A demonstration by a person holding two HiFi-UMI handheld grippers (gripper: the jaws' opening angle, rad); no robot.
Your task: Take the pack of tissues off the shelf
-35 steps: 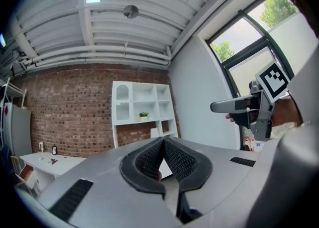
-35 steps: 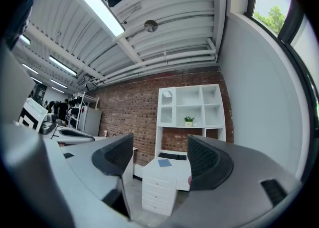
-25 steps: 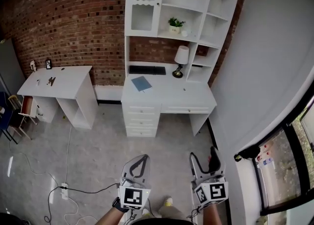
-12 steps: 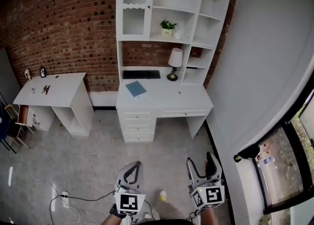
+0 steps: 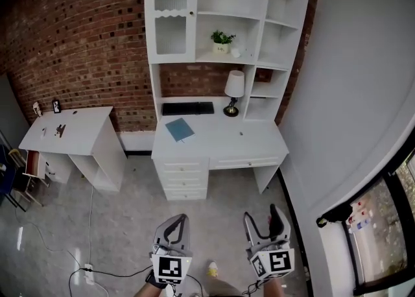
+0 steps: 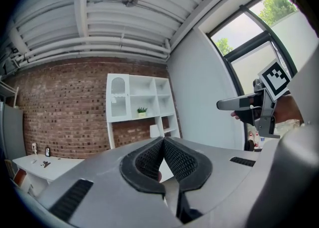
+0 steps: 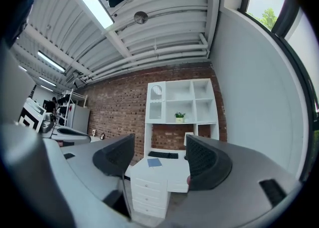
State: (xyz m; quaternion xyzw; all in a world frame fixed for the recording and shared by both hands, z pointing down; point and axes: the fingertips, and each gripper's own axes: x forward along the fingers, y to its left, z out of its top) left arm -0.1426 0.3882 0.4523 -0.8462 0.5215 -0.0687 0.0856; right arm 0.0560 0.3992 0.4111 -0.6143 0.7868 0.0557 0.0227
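Shelf unit [image 5: 224,26] looms a little larger in the head view than half a second ago, while both tongs hang low over the floor [image 5: 123,224].
Left tongs [image 5: 182,218] are clenched tip to tip on nothing; right tongs [image 5: 262,218] are released, jaws apart and empty. At 12 o'clock, well apart from them, stands the white bench [image 5: 259,141] with a lamp [image 5: 233,87], keyboard [image 5: 187,108] and blue booklet [image 5: 179,130]. On the shelf above, a potted plant [image 5: 221,39]; at its 3 o'clock, a small pale thing [image 5: 236,52], too small to confirm as the pack of tissues.
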